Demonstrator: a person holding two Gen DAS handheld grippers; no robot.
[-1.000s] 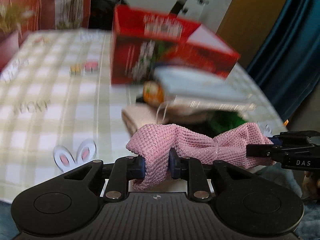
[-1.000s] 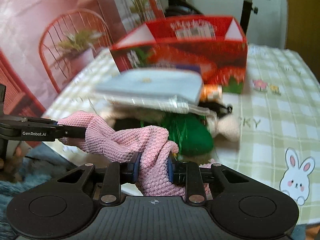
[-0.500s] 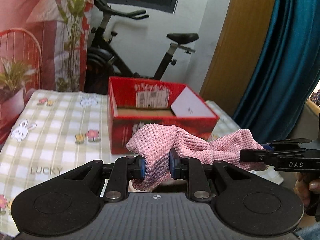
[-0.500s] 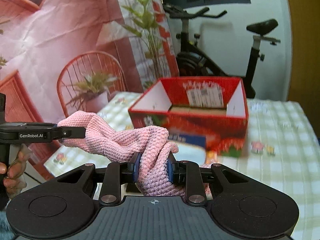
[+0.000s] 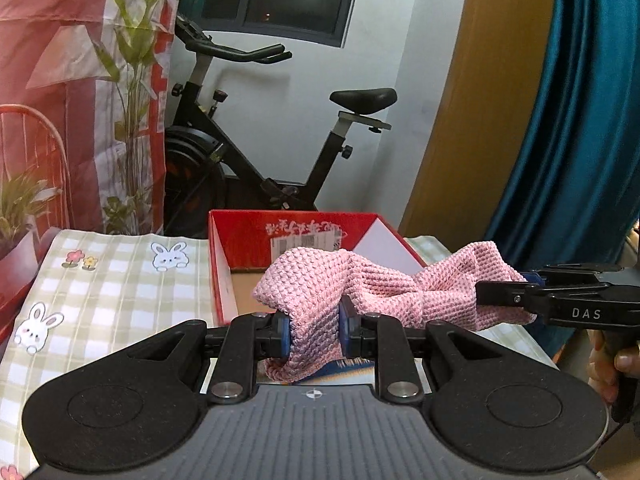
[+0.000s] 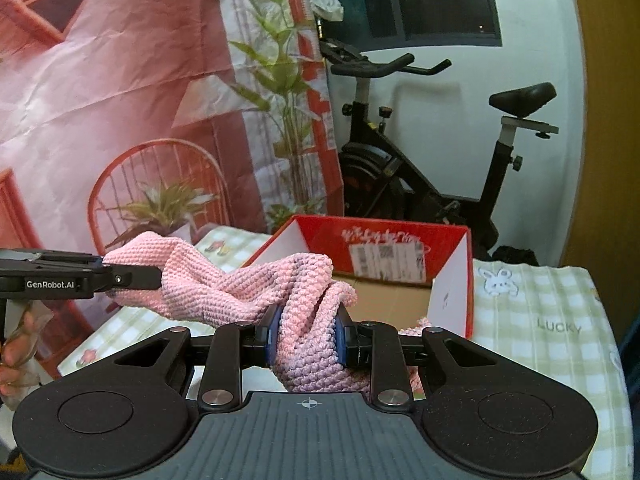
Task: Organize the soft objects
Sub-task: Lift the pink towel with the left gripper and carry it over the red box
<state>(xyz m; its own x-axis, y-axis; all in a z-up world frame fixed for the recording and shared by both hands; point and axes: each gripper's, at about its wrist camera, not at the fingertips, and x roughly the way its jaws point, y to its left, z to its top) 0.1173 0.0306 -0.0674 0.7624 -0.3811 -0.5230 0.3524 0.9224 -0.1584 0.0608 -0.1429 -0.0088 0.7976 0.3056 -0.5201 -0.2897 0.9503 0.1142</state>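
Note:
A pink knitted cloth hangs stretched between both grippers, in the air in front of an open red cardboard box. My left gripper is shut on one end of it. My right gripper is shut on the other end of the cloth. In the left wrist view the right gripper comes in from the right; in the right wrist view the left gripper comes in from the left. The box shows a bare brown floor inside.
The box stands on a table with a green checked bunny cloth, which also shows in the right wrist view. Behind the table are an exercise bike, a printed backdrop and a blue curtain.
Both grippers have risen with the cloth held between them and now face the box's open top. The pile of objects on the table in front of the box has dropped out of view.

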